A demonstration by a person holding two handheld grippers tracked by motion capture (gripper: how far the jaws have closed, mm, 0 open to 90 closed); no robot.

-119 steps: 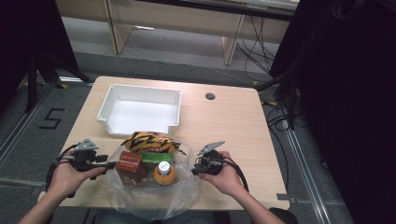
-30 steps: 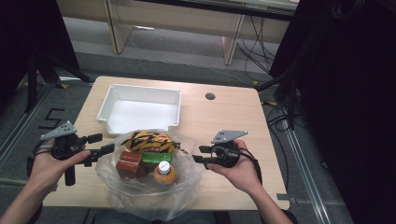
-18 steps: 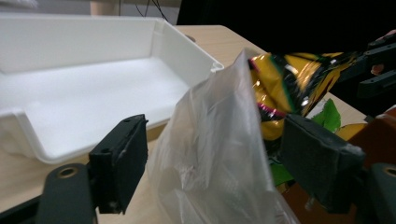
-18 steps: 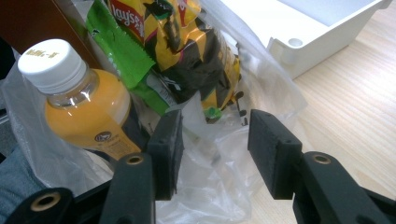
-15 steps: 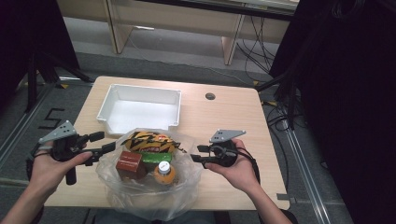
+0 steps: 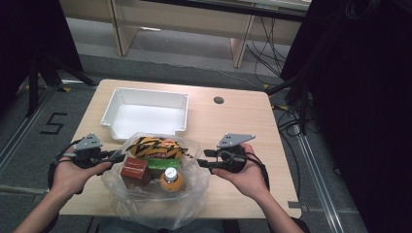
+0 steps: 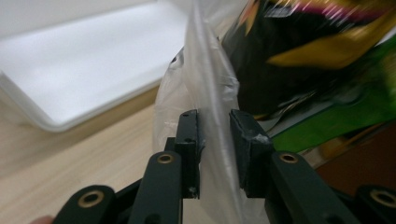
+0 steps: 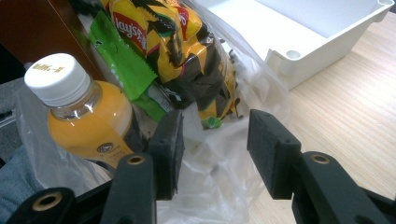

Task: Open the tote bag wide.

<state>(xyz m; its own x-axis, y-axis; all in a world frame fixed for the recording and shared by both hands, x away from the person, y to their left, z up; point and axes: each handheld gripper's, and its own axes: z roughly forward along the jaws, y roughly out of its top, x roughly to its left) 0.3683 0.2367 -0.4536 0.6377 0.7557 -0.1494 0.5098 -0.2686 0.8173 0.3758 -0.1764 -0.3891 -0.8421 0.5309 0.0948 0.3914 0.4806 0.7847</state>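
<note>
A clear plastic bag (image 6: 155,206) sits at the table's front middle. It holds a yellow-and-black chip bag (image 6: 153,148), a brown box (image 6: 134,170), a green packet (image 6: 158,164) and an orange juice bottle (image 6: 171,180). My left gripper (image 6: 116,156) is at the bag's left rim. In the left gripper view its jaws (image 7: 215,135) stand narrowly open with the bag's film (image 7: 210,88) running between them. My right gripper (image 6: 203,160) is at the bag's right rim, open wide (image 8: 215,135), with loose film (image 8: 210,186) between the jaws and the bottle (image 8: 79,112) just to its left.
An empty white tray (image 6: 145,114) stands just behind the bag, and its corner (image 8: 327,28) lies close beyond the right gripper. Bare wood lies to the right of the bag, with a round cable hole (image 6: 218,100) at the back. The bag overhangs the front edge.
My left gripper has moved right from out beyond the bag onto its left rim. My right gripper has edged left toward the right rim.
</note>
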